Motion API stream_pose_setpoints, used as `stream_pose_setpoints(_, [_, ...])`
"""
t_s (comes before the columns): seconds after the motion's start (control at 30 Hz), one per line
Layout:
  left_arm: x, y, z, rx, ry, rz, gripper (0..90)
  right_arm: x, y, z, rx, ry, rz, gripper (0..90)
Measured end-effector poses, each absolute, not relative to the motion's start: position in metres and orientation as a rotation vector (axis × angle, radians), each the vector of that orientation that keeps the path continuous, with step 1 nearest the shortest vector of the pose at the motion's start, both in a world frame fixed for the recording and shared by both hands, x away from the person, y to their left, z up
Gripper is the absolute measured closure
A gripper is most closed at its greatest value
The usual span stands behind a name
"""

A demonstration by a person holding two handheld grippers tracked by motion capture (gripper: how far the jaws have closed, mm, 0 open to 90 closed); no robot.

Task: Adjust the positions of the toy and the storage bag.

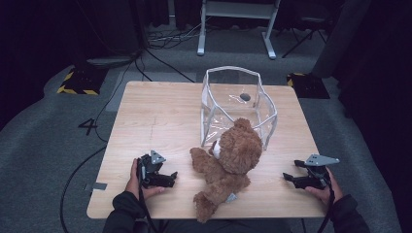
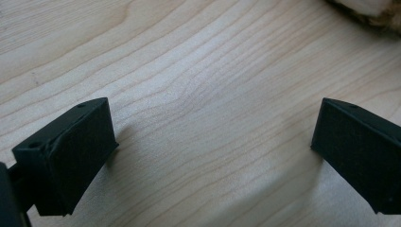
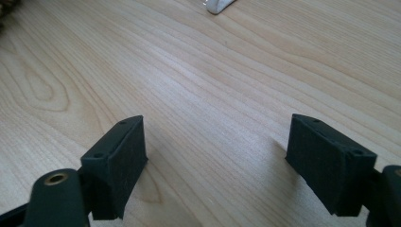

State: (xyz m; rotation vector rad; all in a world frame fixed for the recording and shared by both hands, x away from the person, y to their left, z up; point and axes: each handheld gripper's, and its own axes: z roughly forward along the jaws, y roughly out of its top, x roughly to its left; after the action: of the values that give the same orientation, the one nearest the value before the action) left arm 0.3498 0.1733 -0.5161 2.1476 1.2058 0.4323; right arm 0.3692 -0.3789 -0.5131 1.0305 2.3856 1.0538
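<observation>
With both my left gripper [image 1: 167, 175] and right gripper [image 1: 290, 178] spread empty, I risk the floppy teddy bear [image 1: 226, 165] toppling the flimsy clear bag [image 1: 237, 104].

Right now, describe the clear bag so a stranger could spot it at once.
Start at the wooden table and look to its far right part. There the clear bag stands open-topped just behind the brown teddy bear, whose head leans against its front. It is see-through plastic with white edging, unlike the furry bear and the two black grippers at the near edge.
</observation>
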Motion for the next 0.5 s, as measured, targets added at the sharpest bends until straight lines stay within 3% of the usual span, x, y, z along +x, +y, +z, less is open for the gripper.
stream_pose_setpoints(0.13, [0.347, 0.174, -0.513, 2.151, 1.207, 0.422, 4.0, 0.369, -0.379, -0.513, 1.029, 2.388, 1.054, 20.5])
stream_pose_setpoints(0.23, [0.343, 0.174, -0.509, 2.126, 1.190, 0.398, 20.0, 0.369, -0.379, -0.513, 1.029, 2.387, 1.054, 20.5])
stream_pose_setpoints(0.27, [0.342, 0.174, -0.508, 2.121, 1.182, 0.399, 14.8, 0.369, -0.379, -0.513, 1.029, 2.387, 1.054, 20.5])
stream_pose_setpoints(0.5, [0.333, 0.169, -0.488, 2.115, 1.093, 0.410, 15.9, 0.369, -0.379, -0.513, 1.029, 2.388, 1.053, 20.5])
